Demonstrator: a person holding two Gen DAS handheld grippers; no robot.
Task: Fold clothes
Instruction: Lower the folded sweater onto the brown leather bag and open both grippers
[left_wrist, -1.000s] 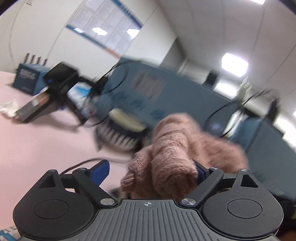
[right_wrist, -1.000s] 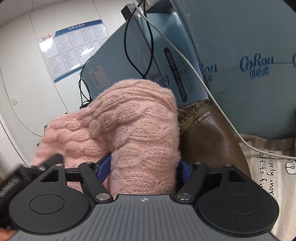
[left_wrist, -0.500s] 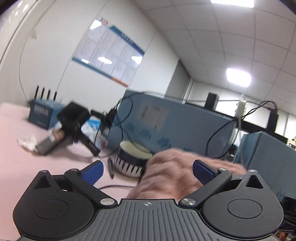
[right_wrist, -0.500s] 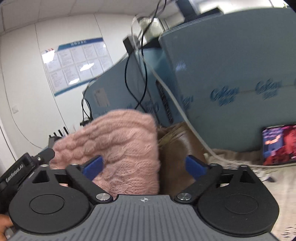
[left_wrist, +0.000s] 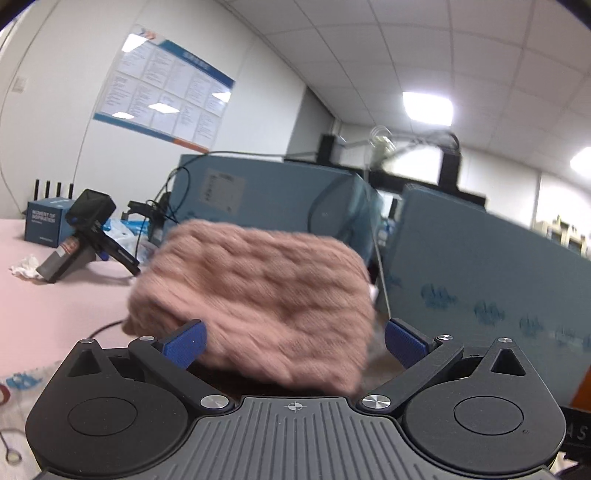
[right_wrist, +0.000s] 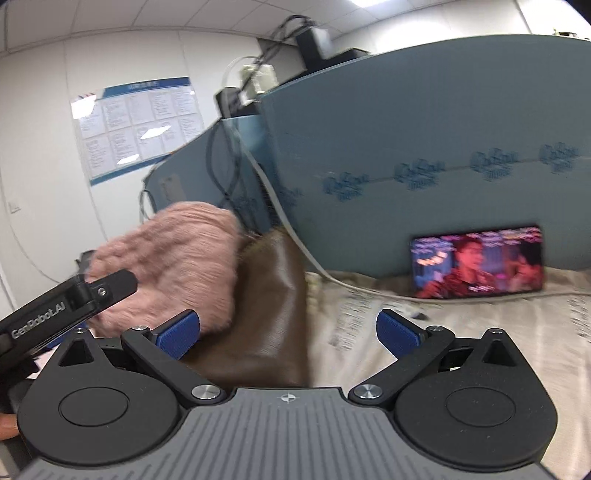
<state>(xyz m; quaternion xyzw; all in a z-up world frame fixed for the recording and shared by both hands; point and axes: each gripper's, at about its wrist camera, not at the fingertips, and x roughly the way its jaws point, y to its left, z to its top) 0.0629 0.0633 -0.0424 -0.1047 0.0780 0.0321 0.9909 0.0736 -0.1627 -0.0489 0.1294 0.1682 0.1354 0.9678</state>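
- You have one pink knitted sweater, bundled in a heap; from your left gripper it lies dead ahead at 12 o'clock, bulging between the two spread blue pads with nothing clamped.
- Your right gripper also has its jaws wide apart and grips nothing; the same sweater lies at its 10 o'clock, just past the left pad.
- One brown leather item lies right beside the sweater, straight ahead of the right gripper.
- At 2 o'clock from the right gripper one phone leans lit against a blue box, standing on a printed cloth.
- From the left gripper, at 10 o'clock, one black handheld device lies on the pink tabletop, with one small blue box behind it and crumpled white paper beside it.
- I cannot tell whether the blue boxes hold anything.
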